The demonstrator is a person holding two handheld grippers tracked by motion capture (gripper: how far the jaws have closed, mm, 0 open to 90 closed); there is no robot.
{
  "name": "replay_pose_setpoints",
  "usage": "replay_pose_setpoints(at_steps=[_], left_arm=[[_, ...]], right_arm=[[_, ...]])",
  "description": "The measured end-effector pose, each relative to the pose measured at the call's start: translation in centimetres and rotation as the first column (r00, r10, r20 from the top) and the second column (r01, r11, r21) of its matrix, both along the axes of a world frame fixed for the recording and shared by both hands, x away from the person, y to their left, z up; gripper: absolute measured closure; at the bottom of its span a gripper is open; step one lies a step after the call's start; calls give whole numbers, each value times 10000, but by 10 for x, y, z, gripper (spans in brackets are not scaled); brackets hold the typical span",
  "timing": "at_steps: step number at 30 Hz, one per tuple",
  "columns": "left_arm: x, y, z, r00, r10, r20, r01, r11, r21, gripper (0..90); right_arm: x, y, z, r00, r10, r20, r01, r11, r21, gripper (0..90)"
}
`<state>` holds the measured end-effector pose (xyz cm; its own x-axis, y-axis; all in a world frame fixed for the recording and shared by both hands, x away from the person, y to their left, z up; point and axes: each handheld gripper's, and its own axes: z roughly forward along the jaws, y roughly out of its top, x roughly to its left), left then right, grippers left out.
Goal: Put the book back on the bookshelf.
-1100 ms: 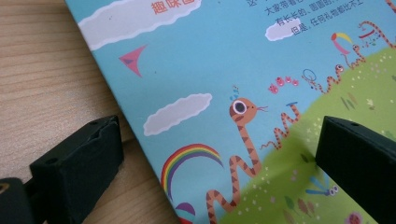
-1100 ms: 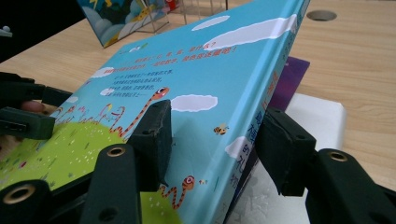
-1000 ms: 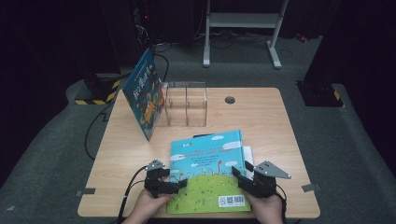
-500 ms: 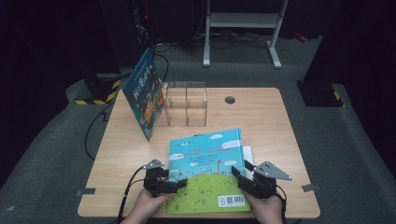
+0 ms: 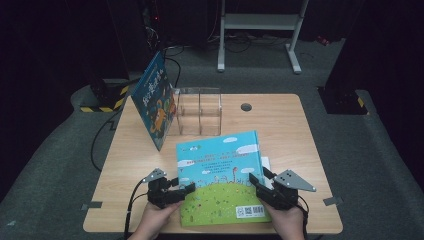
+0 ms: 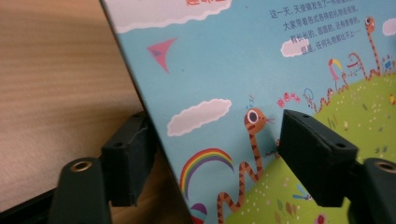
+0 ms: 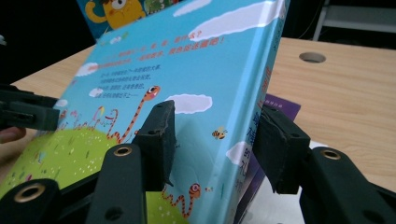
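Note:
A picture book with blue sky and a green hill on its cover lies at the table's front middle, on top of a purple book. My left gripper is at the picture book's left edge. Its jaws have just been closing and straddle that edge, one below it and one still above the cover. My right gripper holds the spine side. In the right gripper view one pad presses the cover and the other the spine, and the picture book tilts up.
A second blue book leans against a clear two-bay holder at the back left of the wooden table. A round cable hole lies behind the holder's right side. Dark floor and a white stand frame lie beyond the table.
The left gripper's jaws have drawn closer together around the book's left edge. The book's far edge sits slightly higher in the high view. Both hands have stayed in place.

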<state>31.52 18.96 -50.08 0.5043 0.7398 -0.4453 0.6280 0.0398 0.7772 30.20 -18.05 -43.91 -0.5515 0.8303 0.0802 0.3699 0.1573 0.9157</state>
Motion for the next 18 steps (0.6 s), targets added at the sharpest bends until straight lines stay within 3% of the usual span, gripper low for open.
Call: replay_pose_setpoints(at_steps=[2, 7, 10, 18], left_arm=[[0, 1, 4, 9997, 31, 259, -35, 9999, 127, 303], [2, 5, 9, 9996, 42, 275, -46, 9999, 154, 308], [0, 6, 14, 9985, 164, 515, -179, 9994, 284, 319], [0, 10, 29, 9908, 570, 1230, -640, 9965, 537, 358]], right_arm=[[1, 1, 2, 9999, -36, 104, 36, 10000, -23, 507], [2, 6, 8, 9990, 13, 437, -9, 9999, -109, 513], [3, 9, 12, 9983, 7, 583, -1, 9999, -107, 520], [5, 16, 24, 9947, 23, 1029, -11, 9999, -115, 542]])
